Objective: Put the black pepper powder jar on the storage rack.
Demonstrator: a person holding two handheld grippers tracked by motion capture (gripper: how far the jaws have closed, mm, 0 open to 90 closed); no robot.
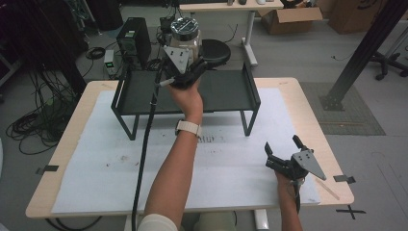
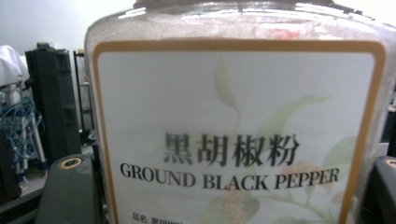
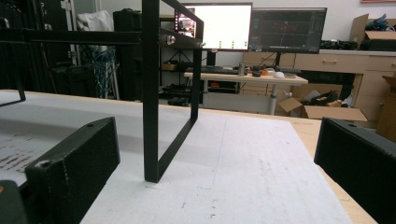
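1. Reaching far forward from my side, my left forearm stretches over the surface to the black rack (image 1: 226, 91), wrist nearly straight, a pale watch band showing on it.
2. My left claw (image 1: 188, 72) is at the rack's rear edge, up around the pepper jar (image 1: 185, 33). In the left gripper view the jar (image 2: 238, 130) sits close between both jaws, one on each flank, its label reading "GROUND BLACK PEPPER". I read that as the claw gripping the jar.
3. The jar has a shiny lid and stands upright at the back of the rack's top shelf, roughly mid-length of it.
4. My right hand stays low, well apart from the rack, on the near side and off past its right leg. The forearm comes in short from the bottom edge.
5. My right claw (image 1: 281, 156) is spread wide with nothing between the jaws; it points toward the rack. In the right gripper view the rack's leg frame (image 3: 154, 116) stands ahead on the white sheet (image 3: 252, 177) covering the surface.
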